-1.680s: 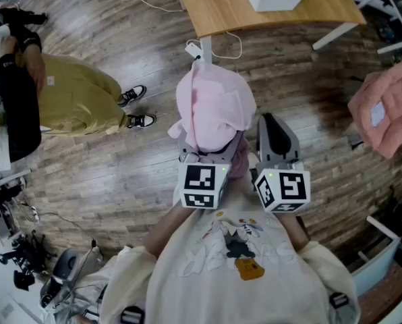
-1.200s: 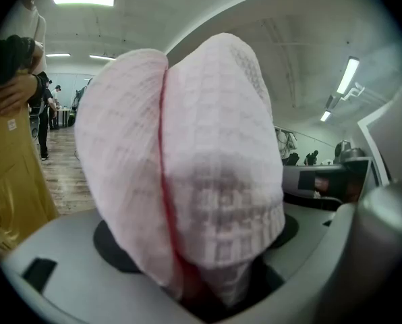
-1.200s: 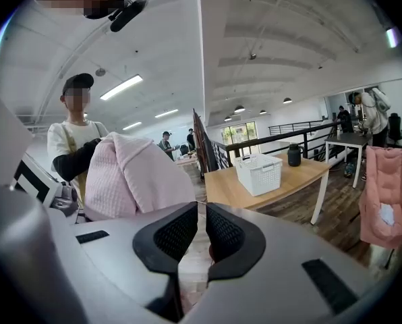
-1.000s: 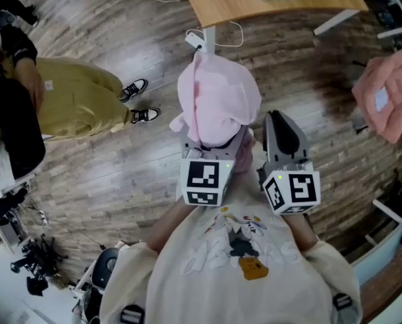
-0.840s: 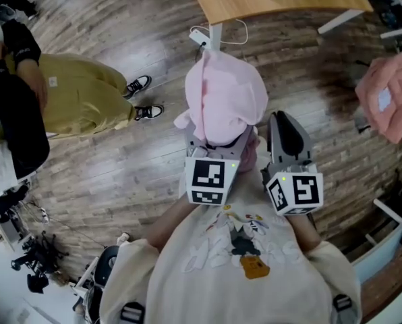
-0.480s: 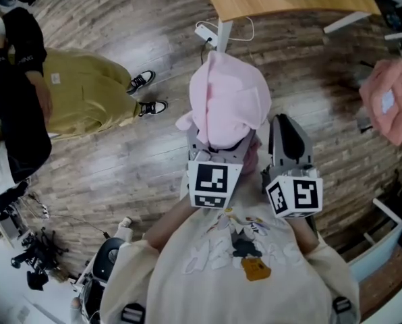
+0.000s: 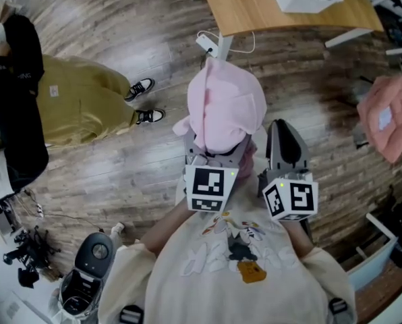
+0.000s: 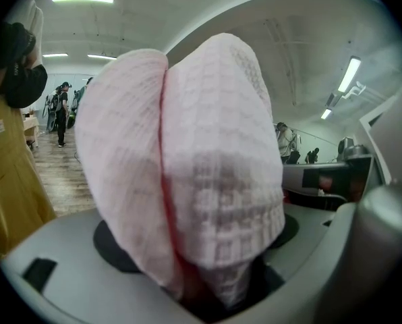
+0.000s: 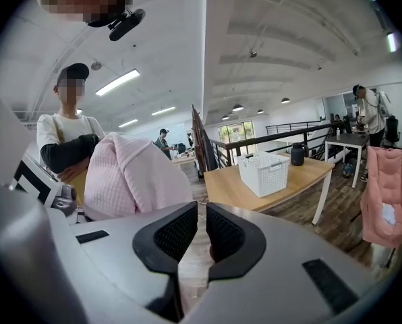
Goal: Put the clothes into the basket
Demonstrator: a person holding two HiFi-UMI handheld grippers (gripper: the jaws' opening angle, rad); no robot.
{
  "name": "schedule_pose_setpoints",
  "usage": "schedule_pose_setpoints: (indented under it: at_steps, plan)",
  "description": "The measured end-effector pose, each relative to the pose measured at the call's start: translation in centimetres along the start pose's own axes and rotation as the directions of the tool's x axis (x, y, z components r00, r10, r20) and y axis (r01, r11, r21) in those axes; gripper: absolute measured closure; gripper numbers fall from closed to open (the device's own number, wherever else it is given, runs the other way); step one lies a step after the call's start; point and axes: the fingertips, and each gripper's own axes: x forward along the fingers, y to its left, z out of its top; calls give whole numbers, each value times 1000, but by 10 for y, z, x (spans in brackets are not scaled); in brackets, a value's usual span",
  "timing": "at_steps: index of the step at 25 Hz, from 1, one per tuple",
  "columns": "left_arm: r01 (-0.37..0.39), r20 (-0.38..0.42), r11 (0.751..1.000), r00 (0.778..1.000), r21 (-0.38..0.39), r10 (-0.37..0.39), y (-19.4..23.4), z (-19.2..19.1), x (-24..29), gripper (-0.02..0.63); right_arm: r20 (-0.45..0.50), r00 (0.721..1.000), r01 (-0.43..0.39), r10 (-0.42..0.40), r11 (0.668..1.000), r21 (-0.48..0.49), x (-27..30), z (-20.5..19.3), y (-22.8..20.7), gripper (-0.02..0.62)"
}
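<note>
The floor of brown wooden planks runs all around. At 12 o'clock in the head view stands a light wooden table with white legs. The right gripper view shows a white ceiling with long bright lamps, and a dark metal railing at 3 o'clock.

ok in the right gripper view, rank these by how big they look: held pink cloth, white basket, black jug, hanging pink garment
1. held pink cloth, though it is nearest the camera, which inflates it
2. hanging pink garment
3. white basket
4. black jug
</note>
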Motion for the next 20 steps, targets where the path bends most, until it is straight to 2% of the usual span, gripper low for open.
schedule_pose_setpoints:
  at_steps: [4, 8, 12, 20]
  plan:
    - [-11, -13, 1000, 1000, 4, 12, -1, 20, 36, 193, -7, 1000, -7, 7, 1000, 2, 27, 17, -27, 545]
    - [-3, -10, 1000, 1000, 21, 3, -16, 45, 81, 193, -9, 1000, 4, -3, 1000, 8, 56, 36, -71, 545]
    - [-14, -31, 1000, 999, 5, 14, -31, 69, 128, 193, -28, 1000, 2, -1, 1000, 23, 85, 60, -116, 545]
    - [-61, -60, 998, 996, -13, 60, -51, 115, 209, 193, -62, 995, -84, 84, 996, -7, 143, 114, -180, 545]
